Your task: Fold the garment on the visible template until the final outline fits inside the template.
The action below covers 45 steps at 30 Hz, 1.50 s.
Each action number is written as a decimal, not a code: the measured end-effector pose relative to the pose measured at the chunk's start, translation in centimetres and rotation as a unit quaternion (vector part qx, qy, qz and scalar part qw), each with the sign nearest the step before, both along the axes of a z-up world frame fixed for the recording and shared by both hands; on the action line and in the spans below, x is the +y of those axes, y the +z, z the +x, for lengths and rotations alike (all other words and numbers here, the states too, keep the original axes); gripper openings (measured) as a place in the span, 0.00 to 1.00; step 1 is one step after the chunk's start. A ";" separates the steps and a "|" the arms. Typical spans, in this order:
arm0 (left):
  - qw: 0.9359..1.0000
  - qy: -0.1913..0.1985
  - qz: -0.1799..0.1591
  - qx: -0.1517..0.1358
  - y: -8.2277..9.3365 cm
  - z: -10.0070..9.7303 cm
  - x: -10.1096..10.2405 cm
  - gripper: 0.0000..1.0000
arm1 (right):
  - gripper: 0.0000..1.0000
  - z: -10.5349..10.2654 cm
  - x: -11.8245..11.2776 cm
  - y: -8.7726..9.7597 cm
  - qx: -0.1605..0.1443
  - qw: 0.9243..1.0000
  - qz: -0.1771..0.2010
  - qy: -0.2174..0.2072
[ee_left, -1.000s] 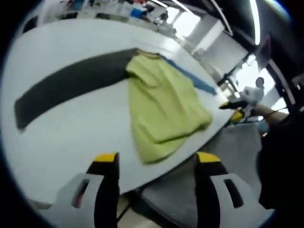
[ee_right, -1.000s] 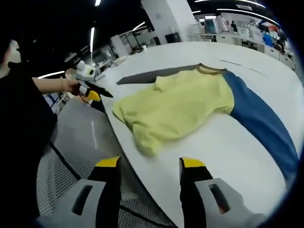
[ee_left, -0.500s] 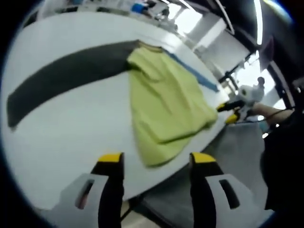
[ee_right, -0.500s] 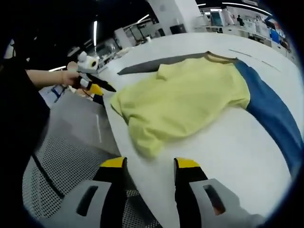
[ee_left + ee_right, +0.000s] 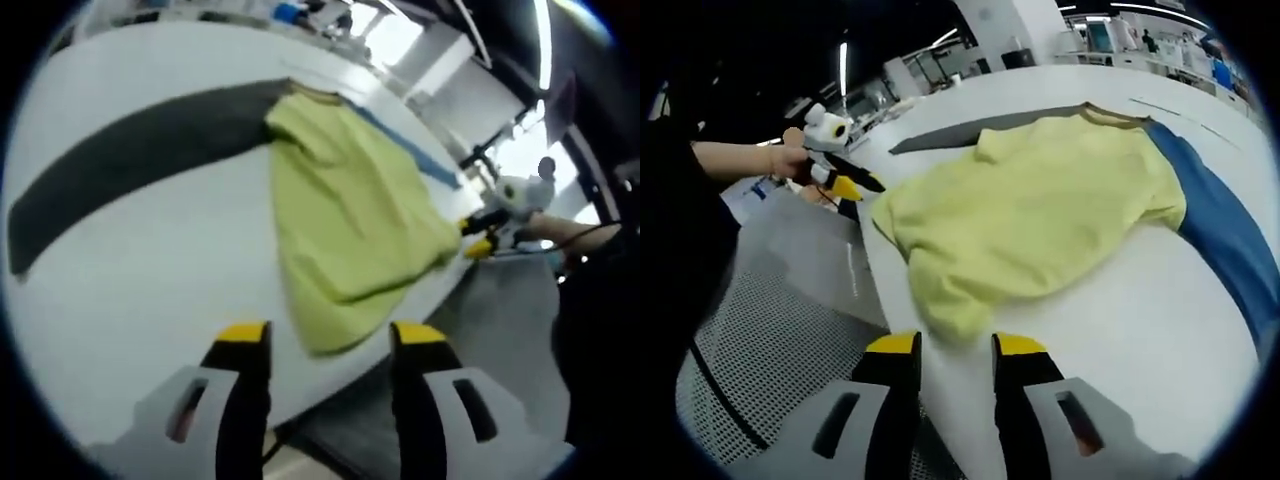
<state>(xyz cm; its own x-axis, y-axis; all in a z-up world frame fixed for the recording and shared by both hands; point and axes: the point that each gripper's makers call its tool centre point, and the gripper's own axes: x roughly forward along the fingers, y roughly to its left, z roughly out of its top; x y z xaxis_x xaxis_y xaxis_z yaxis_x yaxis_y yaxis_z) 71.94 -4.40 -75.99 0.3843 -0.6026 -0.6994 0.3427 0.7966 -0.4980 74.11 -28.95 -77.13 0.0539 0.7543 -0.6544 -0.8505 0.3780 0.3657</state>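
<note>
A yellow-green garment (image 5: 345, 215) lies partly folded at the centre of the left gripper view, spread on a white surface (image 5: 150, 270) with its lower hem near the surface's edge. A dark grey template band (image 5: 120, 160) runs from the garment's collar toward the left of the frame, and a blue template band (image 5: 410, 160) runs from it toward the upper right. The left tongs (image 5: 330, 335) rise from the bottom of the frame, jaws parted and grasping nothing, just short of the hem. In the right gripper view the garment (image 5: 1040, 215) fills the centre, the blue band (image 5: 1225, 235) curves down the right side, and the grey band (image 5: 980, 130) sits at upper centre. The right tongs (image 5: 955, 345) stand released, jaws narrowly apart, at the garment's near corner (contact cannot be told). No writing or label on the garment is readable. The left tongs (image 5: 845, 185) appear at upper left, held in a hand (image 5: 790, 160).
</note>
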 end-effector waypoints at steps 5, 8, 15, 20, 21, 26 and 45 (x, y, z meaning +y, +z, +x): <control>1.000 -0.007 0.002 0.000 -0.1 -0.2 -0.2 0.39 | 0.21 0.1 0.2 -0.4 -0.004 1.000 0.000 -0.001; 1.000 -0.005 0.000 0.002 0.0 -0.3 -0.3 0.37 | 0.18 0.0 0.5 -0.4 -0.006 1.000 0.003 0.001; 1.000 -0.006 0.005 0.006 -0.1 -0.5 -0.2 0.30 | 0.06 0.2 0.5 -0.4 -0.019 1.000 0.004 0.003; 1.000 -0.011 0.012 0.014 -0.3 -0.8 -0.2 0.23 | 0.04 0.4 0.3 0.0 -0.026 1.000 0.010 -0.002; 1.000 -0.011 0.012 0.015 -0.3 -0.8 -0.2 0.21 | 0.04 0.3 0.3 0.0 -0.029 1.000 0.010 -0.001; 1.000 -0.010 0.013 0.009 0.3 -0.7 0.1 0.09 | 0.03 0.3 0.0 1.0 -0.033 0.999 0.019 -0.007; 1.000 -0.014 -0.006 0.027 1.2 -1.2 -1.3 0.00 | 0.03 -0.5 -2.8 3.9 -0.058 0.998 0.026 -0.026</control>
